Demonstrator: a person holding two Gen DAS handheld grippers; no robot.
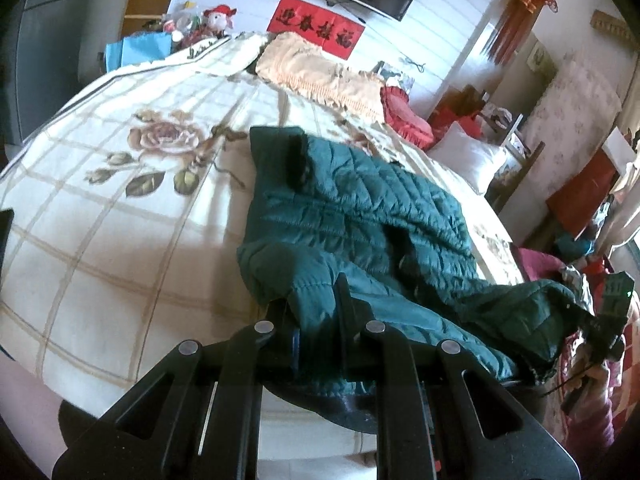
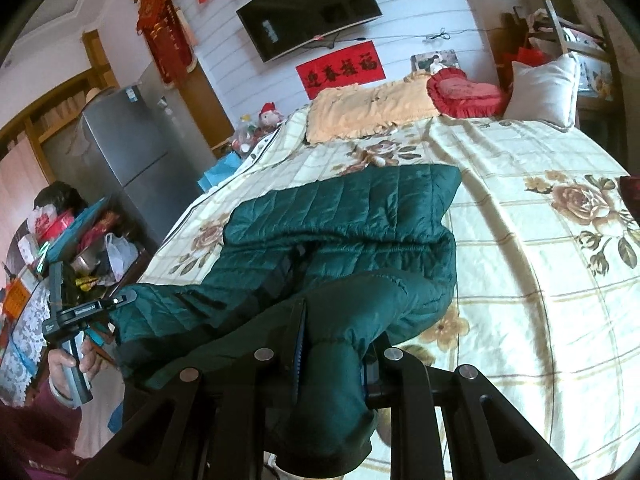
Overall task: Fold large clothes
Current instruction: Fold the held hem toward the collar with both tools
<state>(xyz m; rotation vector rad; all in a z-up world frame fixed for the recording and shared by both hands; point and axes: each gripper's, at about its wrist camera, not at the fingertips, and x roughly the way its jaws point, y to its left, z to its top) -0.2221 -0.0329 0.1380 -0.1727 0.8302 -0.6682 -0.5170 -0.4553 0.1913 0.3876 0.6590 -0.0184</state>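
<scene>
A dark green quilted jacket lies spread along the floral bedspread, its near end lifted off the bed. In the left wrist view my left gripper is shut on a bunched fold of that near end. My right gripper shows at the right edge, gripping the jacket's other corner. In the right wrist view the jacket stretches away from me, and my right gripper is shut on a thick roll of its fabric. A hand holds my left gripper at the left, clamped on the jacket's edge.
At the head of the bed lie a peach fringed blanket, a red heart cushion and a white pillow. A grey fridge and a cluttered table stand left of the bed. A television hangs on the wall.
</scene>
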